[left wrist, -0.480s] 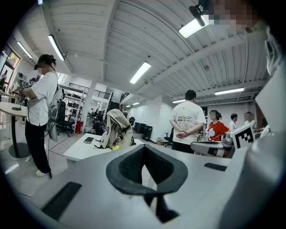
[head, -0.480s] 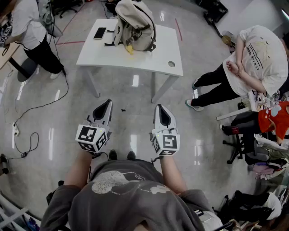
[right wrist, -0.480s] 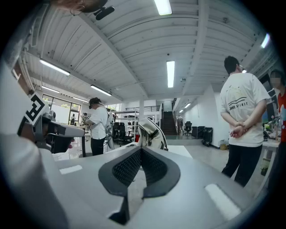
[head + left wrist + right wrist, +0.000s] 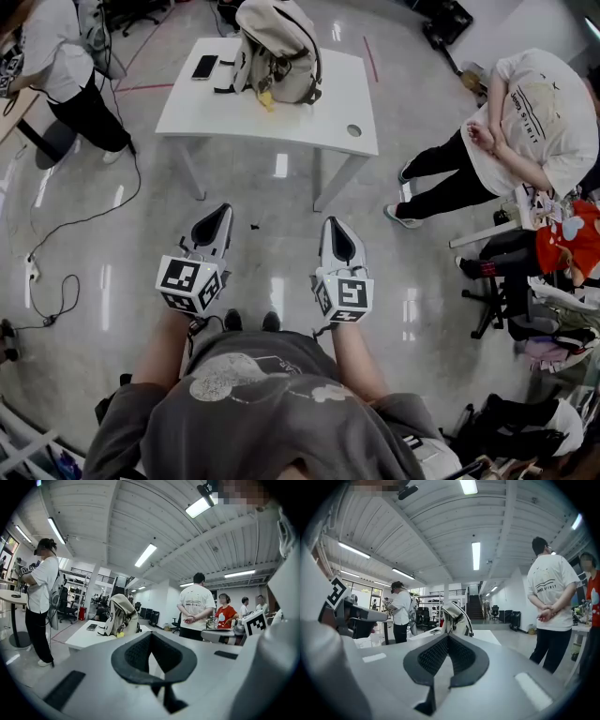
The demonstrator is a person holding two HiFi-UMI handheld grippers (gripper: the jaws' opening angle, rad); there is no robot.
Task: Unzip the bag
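Left tool (image 4: 217,217) and right tool (image 4: 333,231) closed, empty, well short of beige fabric backpack (image 4: 275,52) on white tabletop (image 4: 281,122); approach step, next likely needs locating the zip pull.

Count: 1 bag (image 4: 278,52), 1 phone (image 4: 206,67), 1 table (image 4: 319,122) w/ 1 round hole (image 4: 353,130). 2 grippers: left gripper (image 4: 221,214), right gripper (image 4: 332,228). 2 bystanders in white tees (image 4: 66,56) (image 4: 525,122). 1 floor cable (image 4: 66,281).
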